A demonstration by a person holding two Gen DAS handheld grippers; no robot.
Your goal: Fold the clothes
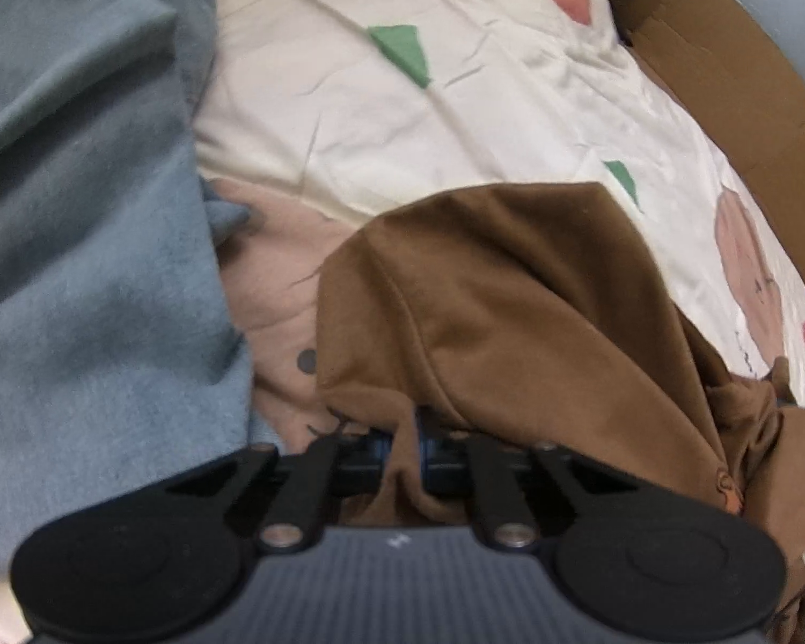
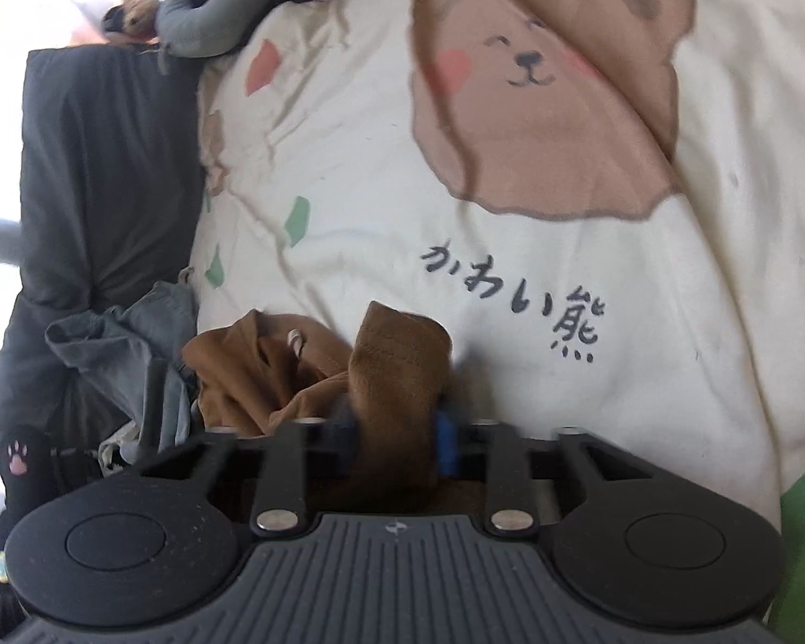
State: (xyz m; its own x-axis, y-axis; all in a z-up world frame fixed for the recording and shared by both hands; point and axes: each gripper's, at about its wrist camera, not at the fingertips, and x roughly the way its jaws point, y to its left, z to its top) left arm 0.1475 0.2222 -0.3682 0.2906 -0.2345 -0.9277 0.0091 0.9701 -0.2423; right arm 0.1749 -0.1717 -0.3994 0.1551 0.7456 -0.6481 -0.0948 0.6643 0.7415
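- My left gripper has its fingers pinched tight on a fold of the brown garment; the pads themselves are buried in the cloth, only slivers of blue showing.
- My right gripper is likewise clamped on a ribbed end of the same brown garment. One blue pad peeks out at the right; the other is hidden.
- The brown garment lies bunched on the cream bear-print bedcover, near me. Its shape is too crumpled for me to tell which part I hold.
- I count one brown garment and one blue-grey garment heaped at the left of my left view, its edges cut off.
- One dark grey cloth lies beside the bedcover in my right view.
- One piece of cardboard shows past the bedcover, partly cropped.
- Both views are soft and blurred.
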